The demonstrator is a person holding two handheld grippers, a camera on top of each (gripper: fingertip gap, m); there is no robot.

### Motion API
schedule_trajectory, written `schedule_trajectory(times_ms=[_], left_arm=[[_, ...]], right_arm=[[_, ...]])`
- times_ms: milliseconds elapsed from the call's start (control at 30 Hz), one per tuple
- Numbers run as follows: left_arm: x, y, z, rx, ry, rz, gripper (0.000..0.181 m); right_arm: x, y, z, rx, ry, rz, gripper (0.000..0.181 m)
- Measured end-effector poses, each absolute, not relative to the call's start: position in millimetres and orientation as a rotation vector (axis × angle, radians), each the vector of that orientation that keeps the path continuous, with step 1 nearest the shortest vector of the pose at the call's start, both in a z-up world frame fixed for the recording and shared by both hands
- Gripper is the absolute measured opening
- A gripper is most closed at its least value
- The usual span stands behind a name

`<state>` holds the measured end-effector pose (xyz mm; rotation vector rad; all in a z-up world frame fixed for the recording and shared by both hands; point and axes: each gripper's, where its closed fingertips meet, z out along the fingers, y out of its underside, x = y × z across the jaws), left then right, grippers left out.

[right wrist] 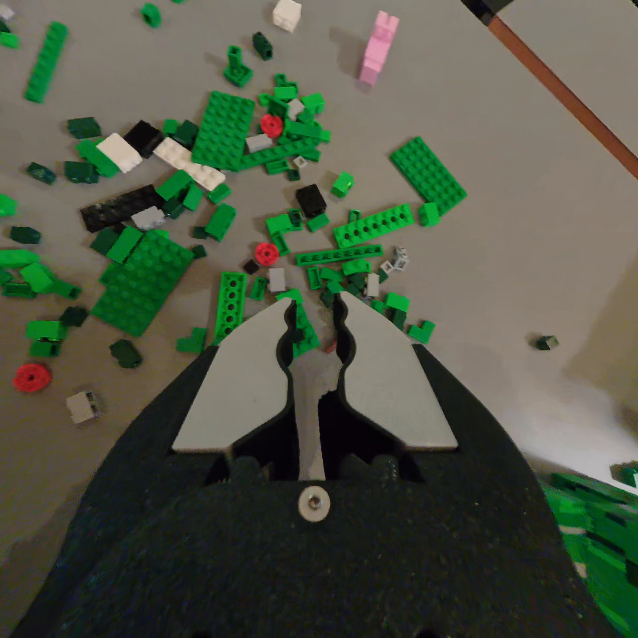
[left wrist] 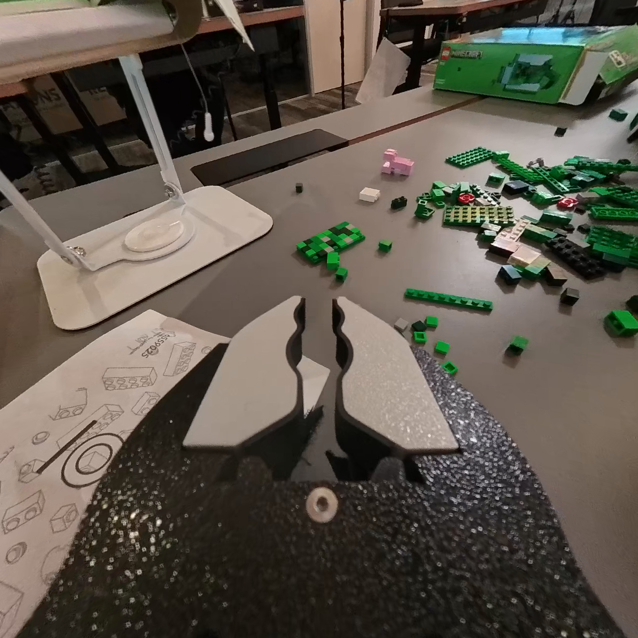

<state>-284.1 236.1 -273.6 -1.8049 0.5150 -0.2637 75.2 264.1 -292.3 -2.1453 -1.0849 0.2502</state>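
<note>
My left gripper [left wrist: 318, 303] is slightly open and empty, low over the grey table [left wrist: 241, 303], with its body over a printed sheet of brick drawings [left wrist: 103, 379]. Nearest ahead are a small green-and-black pixel-pattern plate [left wrist: 329, 241] and a long thin green plate [left wrist: 448, 299]. My right gripper [right wrist: 316, 300] is open just above a scattered pile of green, black, white and grey bricks. A small green plate [right wrist: 305, 331] lies in the gap between its fingers, next to the left one; I cannot tell whether it is touched. A red round piece [right wrist: 266, 253] lies just ahead.
A white lamp base [left wrist: 155, 252] stands at the left, a green toy box [left wrist: 518, 65] at the far right. A pink pig figure [left wrist: 397, 162] stands beyond the bricks, also in the right wrist view [right wrist: 378, 48]. Large green plates [right wrist: 143, 279] [right wrist: 428, 172] flank the pile. A green built structure [right wrist: 593, 518] sits at the lower right. My hands' fingertips stand some 35 cm from each other. To the red round piece [right wrist: 266, 253]: right tips about 6 cm, left tips about 30 cm. Seen from the left wrist view [left wrist: 567, 201] as well.
</note>
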Motion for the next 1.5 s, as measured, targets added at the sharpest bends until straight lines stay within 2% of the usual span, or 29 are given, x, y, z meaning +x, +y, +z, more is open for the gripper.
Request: schedule_trajectory(times_ms=[667, 1033, 1367, 1500], left_arm=[[-284.0, 236.2, -274.3, -1.813, 0.511, -0.285, 0.014], [-283.4, 236.6, -275.8, -1.825, 0.515, -0.294, 0.013], [-282.6, 236.3, -276.4, -1.828, 0.523, -0.300, 0.013], [-281.9, 236.3, -277.5, -1.834, 0.530, -0.296, 0.013]], right_arm=[[147.4, 270.1, -301.3, -2.217, -0.886, 0.170, 0.019], [138.0, 283.9, -322.6, -2.263, -0.977, 0.221, 0.017], [110.8, 261.0, -315.5, -2.241, -0.976, 0.503, 0.018], [114.2, 257.5, -329.9, -2.333, -1.028, 0.371, 0.019]])
